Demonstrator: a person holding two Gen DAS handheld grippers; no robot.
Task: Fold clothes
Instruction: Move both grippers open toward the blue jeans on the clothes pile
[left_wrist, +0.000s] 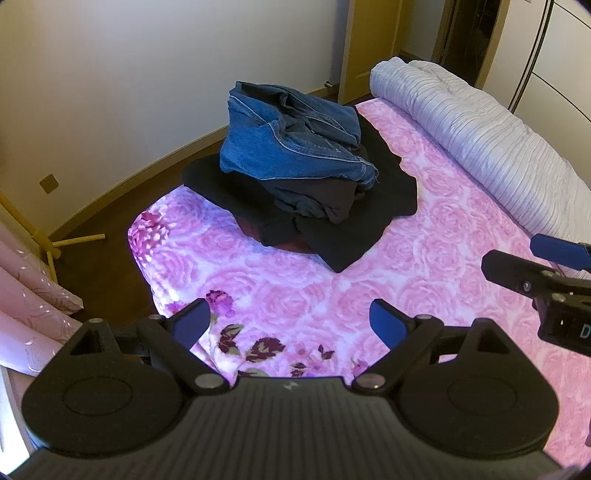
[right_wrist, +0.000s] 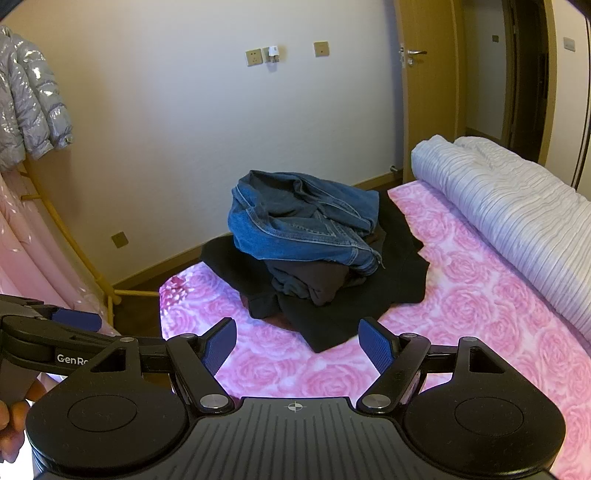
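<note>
A crumpled blue denim garment (left_wrist: 291, 136) lies on top of a heap of dark clothes (left_wrist: 332, 218) at the far corner of a bed with a pink rose-print sheet (left_wrist: 424, 295). The same denim (right_wrist: 299, 225) and dark clothes (right_wrist: 325, 314) show in the right wrist view. My left gripper (left_wrist: 290, 323) is open and empty, hovering over the sheet short of the heap. My right gripper (right_wrist: 297, 343) is open and empty, just before the near edge of the dark clothes. It also shows at the right edge of the left wrist view (left_wrist: 517, 258).
A rolled pale striped quilt (left_wrist: 480, 136) lies along the bed's right side. Pink curtains (left_wrist: 33, 306) and a yellow wooden rack (right_wrist: 74, 251) stand at the left. A silver puffer jacket (right_wrist: 26, 99) hangs there. A wooden door (right_wrist: 432, 74) is beyond the bed.
</note>
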